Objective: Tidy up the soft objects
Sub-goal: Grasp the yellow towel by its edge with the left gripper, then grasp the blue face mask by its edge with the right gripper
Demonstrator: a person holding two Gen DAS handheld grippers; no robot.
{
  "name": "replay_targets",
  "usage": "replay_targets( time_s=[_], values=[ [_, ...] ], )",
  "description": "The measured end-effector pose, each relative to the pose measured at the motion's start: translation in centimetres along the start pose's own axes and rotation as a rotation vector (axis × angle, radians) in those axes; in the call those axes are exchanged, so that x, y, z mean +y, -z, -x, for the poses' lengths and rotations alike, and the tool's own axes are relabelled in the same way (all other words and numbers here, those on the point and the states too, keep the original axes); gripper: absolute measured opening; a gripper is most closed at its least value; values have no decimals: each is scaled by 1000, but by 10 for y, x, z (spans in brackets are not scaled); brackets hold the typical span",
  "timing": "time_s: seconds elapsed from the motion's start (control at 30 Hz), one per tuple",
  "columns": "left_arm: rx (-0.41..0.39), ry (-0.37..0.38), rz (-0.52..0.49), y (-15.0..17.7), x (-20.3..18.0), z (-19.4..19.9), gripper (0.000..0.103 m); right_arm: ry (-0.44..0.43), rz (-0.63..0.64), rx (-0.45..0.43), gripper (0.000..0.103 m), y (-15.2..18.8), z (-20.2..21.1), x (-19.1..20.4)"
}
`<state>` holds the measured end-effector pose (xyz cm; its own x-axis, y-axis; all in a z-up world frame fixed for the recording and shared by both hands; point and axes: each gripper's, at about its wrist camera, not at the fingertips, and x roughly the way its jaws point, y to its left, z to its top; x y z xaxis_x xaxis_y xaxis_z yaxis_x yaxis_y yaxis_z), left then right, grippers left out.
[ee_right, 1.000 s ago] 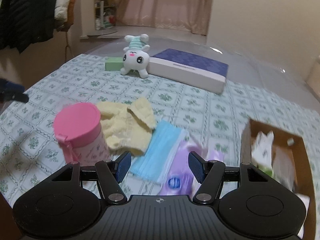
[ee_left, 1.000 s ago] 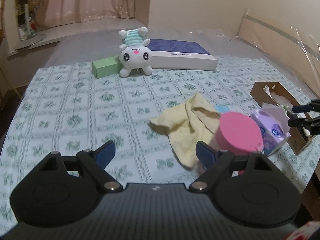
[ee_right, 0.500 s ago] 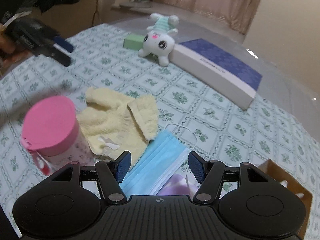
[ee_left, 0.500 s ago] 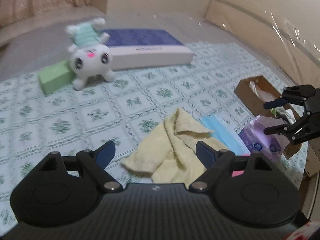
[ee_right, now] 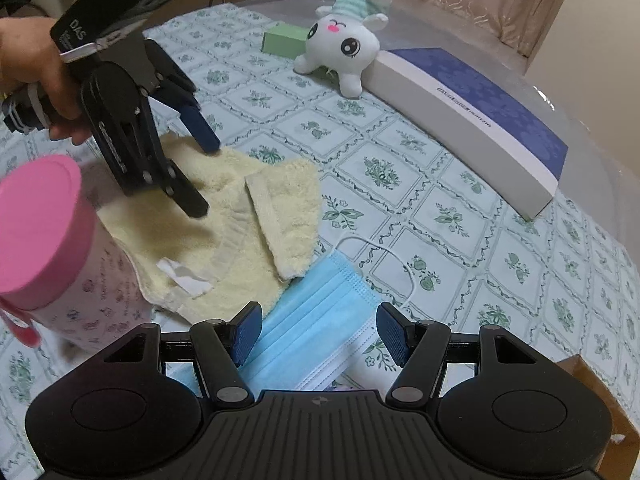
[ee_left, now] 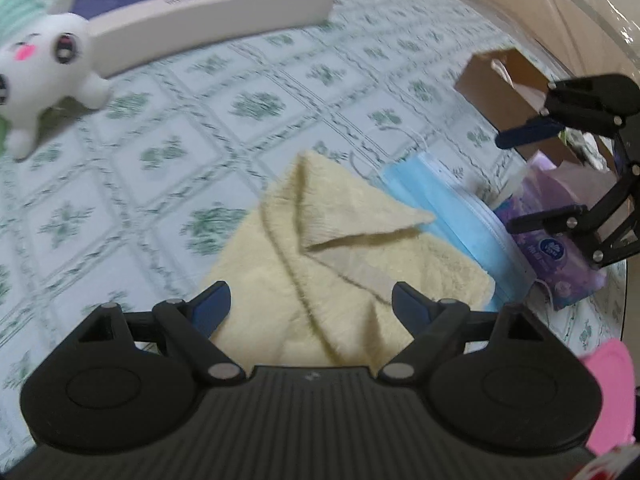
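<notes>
Tabletop point(ee_right: 500, 240): covered with a green floral-check cloth; carries all items listed.
Blue-topped box point(ee_right: 472, 108): long, white-sided, lying flat at the far side.
Cardboard box point(ee_left: 508, 92): brown, open, at the right edge; contents unclear.
Yellow towel point(ee_right: 240, 220): crumpled, one corner folded over, central; its near edge overlaps the face mask.
Pink-lidded canister point(ee_right: 52, 240): upright, touching the towel's left side.
Plush bunny point(ee_right: 348, 40): white, striped cap, tipped over against the blue-topped box.
Face mask point(ee_right: 320, 336): blue, flat, between towel and purple tissue pack point(ee_left: 556, 248).
Green block point(ee_right: 284, 42): just beside the bunny.
Left claw point(ee_right: 204, 178): held in a hand point(ee_right: 36, 68), fingers wide apart, tips just above or on the towel; contact cannot be told.
Right claw point(ee_right: 318, 334): fingers apart, nothing clamped, poised over the face mask.
</notes>
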<state>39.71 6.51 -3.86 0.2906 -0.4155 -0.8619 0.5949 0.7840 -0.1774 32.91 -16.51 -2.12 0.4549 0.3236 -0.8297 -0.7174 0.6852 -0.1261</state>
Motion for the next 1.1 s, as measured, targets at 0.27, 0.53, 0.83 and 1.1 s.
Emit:
replay_targets(
  time_s=[0.27, 0.53, 0.83, 1.1],
  values=[
    [19, 65, -75, -7, -13, -32, 78, -3, 1, 4, 63, 1, -13, -4],
    [27, 25, -123, -17, -22, -45, 36, 8, -9, 7, 63, 2, -18, -9],
    [-24, -13, -119, -14, -19, -31, 9, -24, -36, 41, 63, -4, -23, -4],
    [-145, -103, -35, -9, 15, 26, 9, -54, -62, 129, 63, -11, -46, 6]
  ],
)
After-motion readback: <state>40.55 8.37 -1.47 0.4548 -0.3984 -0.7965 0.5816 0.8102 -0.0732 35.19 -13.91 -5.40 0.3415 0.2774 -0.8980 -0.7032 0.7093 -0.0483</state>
